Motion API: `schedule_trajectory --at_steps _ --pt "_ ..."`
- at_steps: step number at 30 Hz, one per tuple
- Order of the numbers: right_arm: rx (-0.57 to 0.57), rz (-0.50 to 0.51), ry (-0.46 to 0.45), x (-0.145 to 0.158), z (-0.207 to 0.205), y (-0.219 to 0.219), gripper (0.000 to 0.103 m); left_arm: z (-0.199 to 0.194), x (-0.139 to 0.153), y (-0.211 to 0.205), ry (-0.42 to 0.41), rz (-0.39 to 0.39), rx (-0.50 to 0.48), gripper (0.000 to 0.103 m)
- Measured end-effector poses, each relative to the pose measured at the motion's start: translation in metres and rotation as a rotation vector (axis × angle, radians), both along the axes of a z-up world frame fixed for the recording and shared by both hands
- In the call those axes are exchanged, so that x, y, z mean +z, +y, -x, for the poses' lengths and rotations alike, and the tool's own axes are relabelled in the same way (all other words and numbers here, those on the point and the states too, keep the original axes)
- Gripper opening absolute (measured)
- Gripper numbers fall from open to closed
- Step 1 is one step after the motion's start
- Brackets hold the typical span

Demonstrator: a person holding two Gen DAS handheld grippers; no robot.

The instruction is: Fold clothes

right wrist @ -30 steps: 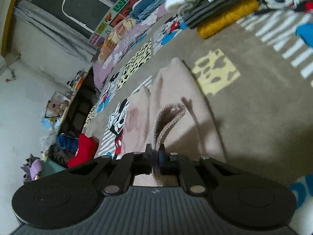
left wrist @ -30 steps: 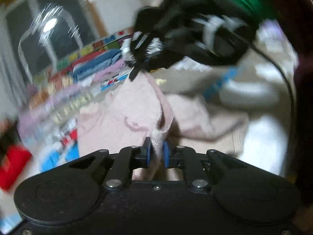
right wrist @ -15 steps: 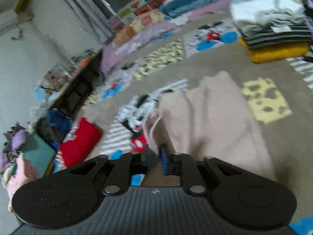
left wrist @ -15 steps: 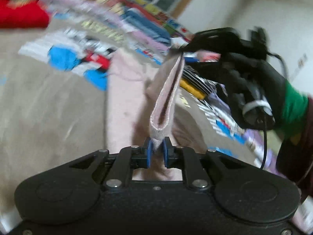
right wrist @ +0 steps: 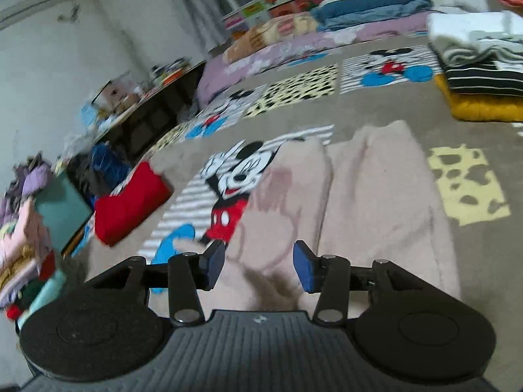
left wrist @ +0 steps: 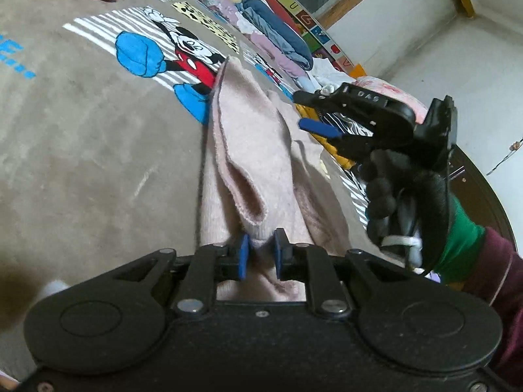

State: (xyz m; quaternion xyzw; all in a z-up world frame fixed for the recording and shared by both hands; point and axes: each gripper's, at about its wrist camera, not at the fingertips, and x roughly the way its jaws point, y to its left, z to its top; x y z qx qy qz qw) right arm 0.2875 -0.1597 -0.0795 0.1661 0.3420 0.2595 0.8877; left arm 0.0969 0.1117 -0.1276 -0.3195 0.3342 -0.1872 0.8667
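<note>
A pale pink knitted garment (left wrist: pixel 251 150) lies folded lengthwise on the cartoon-print carpet (left wrist: pixel 81 137). My left gripper (left wrist: pixel 260 254) is shut on its ribbed hem, which sticks up between the blue pads. To the right in the left wrist view, my right gripper (left wrist: pixel 309 111) hovers above the garment, held by a black-gloved hand (left wrist: pixel 405 196). Seen from its own camera, the right gripper (right wrist: pixel 260 266) has its jaws opening, with nothing pinched between them. The pink garment (right wrist: pixel 369 196) lies flat just below and ahead of it.
A folded stack of striped, white and mustard clothes (right wrist: pixel 480 75) sits at the right. A red folded item (right wrist: pixel 130 202) lies at the left, near a low dark shelf (right wrist: pixel 147 121) and a clothes pile (right wrist: pixel 23 238). Bedding (right wrist: pixel 327 23) lines the far wall.
The right gripper has let go of the garment's edge and spread its jaws; the fabric has dropped flat onto the carpet. The left gripper rolled and kept its grip on the hem.
</note>
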Motion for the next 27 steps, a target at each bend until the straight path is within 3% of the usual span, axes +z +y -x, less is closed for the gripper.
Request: schedule_trajectory --at_steps 5,8,9,14,19,24,27 --pt "0.151 0.111 -0.034 -0.010 -0.002 0.025 0.048 -0.001 -0.003 0.001 0.007 0.011 -0.005 0.012" --pt "0.182 0.145 0.010 -0.013 -0.006 0.026 0.015 0.000 -0.002 0.001 0.005 0.014 -0.019 0.012" --pt "0.171 0.139 0.036 -0.014 -0.008 0.022 0.015 0.002 -0.002 0.001 0.008 0.017 -0.021 0.012" --pt "0.069 0.005 0.140 -0.018 -0.007 -0.008 0.013 -0.001 -0.004 0.005 0.025 0.041 -0.025 0.011" --pt "0.003 0.036 0.165 -0.019 -0.007 -0.007 0.014 -0.005 -0.010 0.007 0.058 0.053 -0.026 0.010" --pt "0.043 0.215 -0.021 0.006 0.003 0.024 0.033 -0.002 -0.006 0.005 0.046 0.041 -0.047 0.013" --pt "0.088 0.244 -0.084 0.014 0.000 0.041 0.033 0.000 -0.002 0.003 0.020 0.034 -0.029 0.025"
